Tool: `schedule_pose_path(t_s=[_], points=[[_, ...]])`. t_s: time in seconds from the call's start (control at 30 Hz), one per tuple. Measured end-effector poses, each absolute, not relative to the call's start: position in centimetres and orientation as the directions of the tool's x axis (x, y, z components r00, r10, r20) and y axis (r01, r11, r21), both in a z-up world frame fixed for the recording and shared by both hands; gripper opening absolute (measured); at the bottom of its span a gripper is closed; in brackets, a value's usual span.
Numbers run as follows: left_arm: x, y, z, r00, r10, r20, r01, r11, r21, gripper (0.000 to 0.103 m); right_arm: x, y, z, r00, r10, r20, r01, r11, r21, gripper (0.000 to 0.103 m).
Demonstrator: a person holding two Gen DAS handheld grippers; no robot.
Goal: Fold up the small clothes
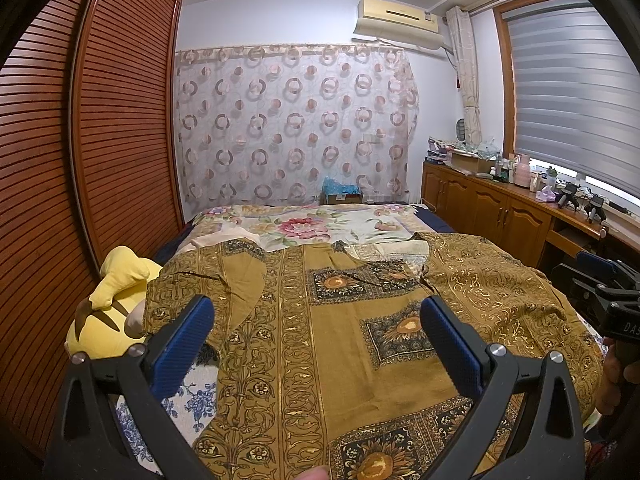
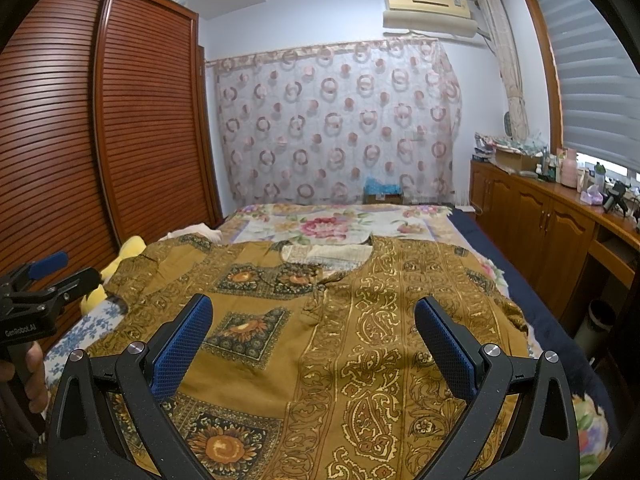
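Left claw (image 1: 316, 344): hanging spread wide above the shirt, gripping nothing.
Right claw (image 2: 314, 342): likewise gaping, hovering over the shirt's right half.
Shirt (image 1: 344, 344): lying spread on the bed (image 2: 472, 232), collar at the far end; probably a tunic, though its hem is running out of view.
Handling: looking thin, soft and light, likely sagging when lifted; sleeve edges and shoulders are offering the best hold.
Around the shirt: a yellow plush toy (image 1: 108, 312) is lying just beside its left sleeve, possibly crowding a fold there.
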State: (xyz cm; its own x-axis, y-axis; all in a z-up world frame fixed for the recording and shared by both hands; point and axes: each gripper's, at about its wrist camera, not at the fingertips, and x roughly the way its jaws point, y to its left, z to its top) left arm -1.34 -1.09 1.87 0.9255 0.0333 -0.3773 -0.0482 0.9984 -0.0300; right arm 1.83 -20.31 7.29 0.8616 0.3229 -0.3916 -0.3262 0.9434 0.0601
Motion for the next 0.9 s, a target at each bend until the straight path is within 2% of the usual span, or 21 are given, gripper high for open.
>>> schedule_pose_path(t_s=[0.7,0.9], points=[[-1.56,-1.36,2.32,0.926,0.035,-0.376,-0.049,0.998,-0.029,0.103,1.83,-20.29,7.28,0.862,0.324,-0.390,-0.327,0.943,0.061,0.103],[-1.05,-0.59,1.71,0.914,0.031,-0.405,-0.044,0.999,-0.024,0.103,1.97,-19.35,7.91,0.854,0.331,-0.401,-0.340,0.939,0.051,0.103]])
